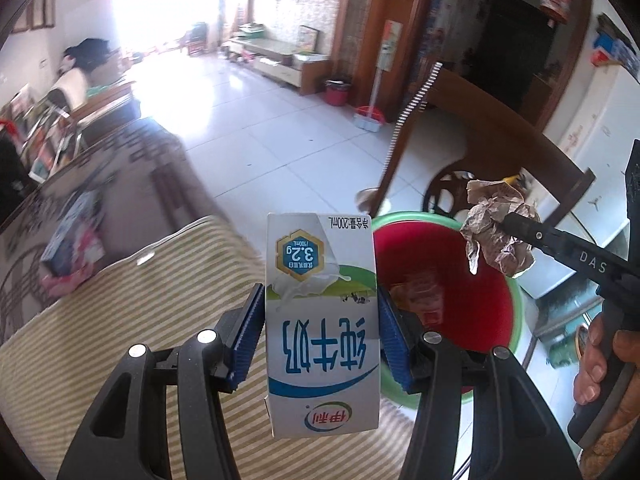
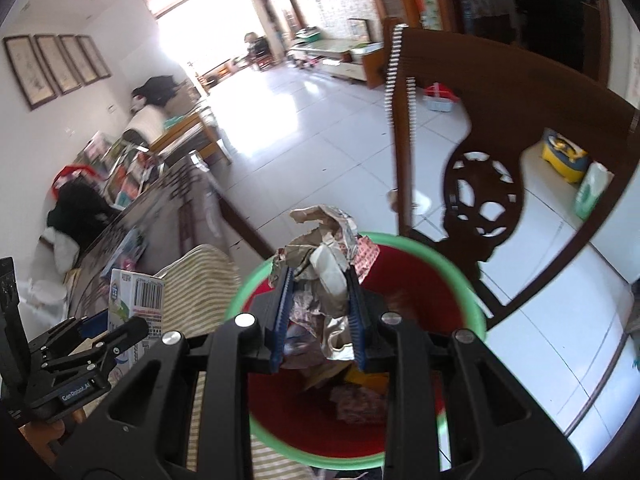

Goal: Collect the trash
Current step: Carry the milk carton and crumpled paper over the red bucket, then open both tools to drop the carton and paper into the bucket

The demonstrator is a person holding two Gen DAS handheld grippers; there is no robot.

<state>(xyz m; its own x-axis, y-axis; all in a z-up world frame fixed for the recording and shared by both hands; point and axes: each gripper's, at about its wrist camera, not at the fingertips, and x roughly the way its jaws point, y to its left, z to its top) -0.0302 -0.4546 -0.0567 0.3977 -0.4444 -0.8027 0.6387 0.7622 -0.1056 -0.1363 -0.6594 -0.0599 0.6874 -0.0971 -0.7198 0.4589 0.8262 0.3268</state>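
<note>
**Two claws, each loaded, at the red bin**

A white milk carton [image 1: 322, 320] is clamped upside down in the left claw [image 1: 320, 332], above the striped cloth [image 1: 120, 320]. A crumpled paper wad [image 2: 320, 276] is clamped in the right claw [image 2: 320, 316], over the green-rimmed red bin [image 2: 472, 308]. Only the right view shows wrappers [image 2: 356, 400] inside the bin and the carton's barcode side; only the left shows a hand [image 1: 600, 364] on the right claw's handle.

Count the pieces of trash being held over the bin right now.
2. A milk carton is clamped in the left hand-held gripper, beside the red bin. A crumpled paper wad is in the right hand-held gripper, above it. More trash lies inside, partly hidden.
</note>
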